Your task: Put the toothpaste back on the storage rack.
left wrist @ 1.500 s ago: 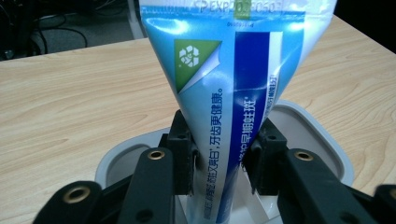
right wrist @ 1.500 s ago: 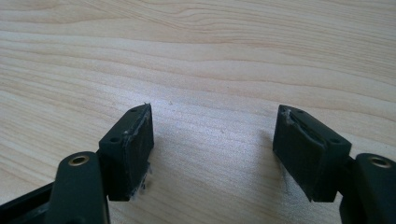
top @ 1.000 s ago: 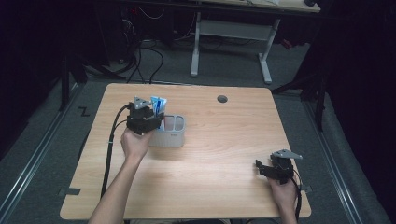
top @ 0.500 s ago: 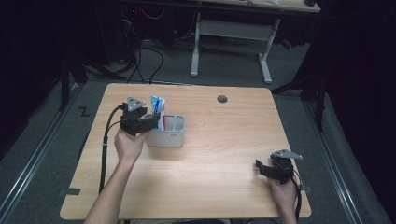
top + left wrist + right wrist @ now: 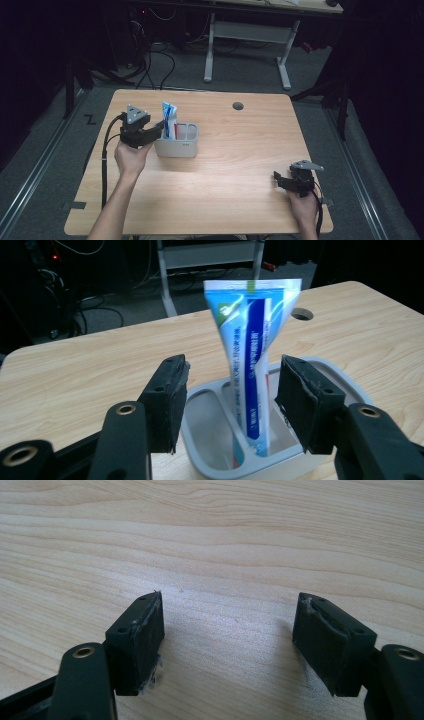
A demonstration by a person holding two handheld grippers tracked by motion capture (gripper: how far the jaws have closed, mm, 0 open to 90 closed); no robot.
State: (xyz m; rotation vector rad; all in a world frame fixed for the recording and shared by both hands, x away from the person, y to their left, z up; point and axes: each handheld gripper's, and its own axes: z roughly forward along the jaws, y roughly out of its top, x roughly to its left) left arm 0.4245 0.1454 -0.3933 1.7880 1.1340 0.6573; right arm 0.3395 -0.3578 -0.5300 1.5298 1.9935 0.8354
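Toothpaste tube (image 5: 252, 365) upright in grey holder (image 5: 210, 460), dead ahead of left gripper (image 5: 231, 400), jaws just opened, clear; right gripper (image 5: 227, 645) wide, empty, far off.

The high view is dim at its edges: the floor and the room behind sink into near black, while the tabletop (image 5: 240, 150) is lit evenly from above. Soft, short shadows lie beside the grey holder (image 5: 177, 142). The picture is slightly grainy. In the left gripper view the toothpaste tube (image 5: 252, 365) is a little soft. The right gripper view shows crisp wood grain, with faint shadows under the jaws.
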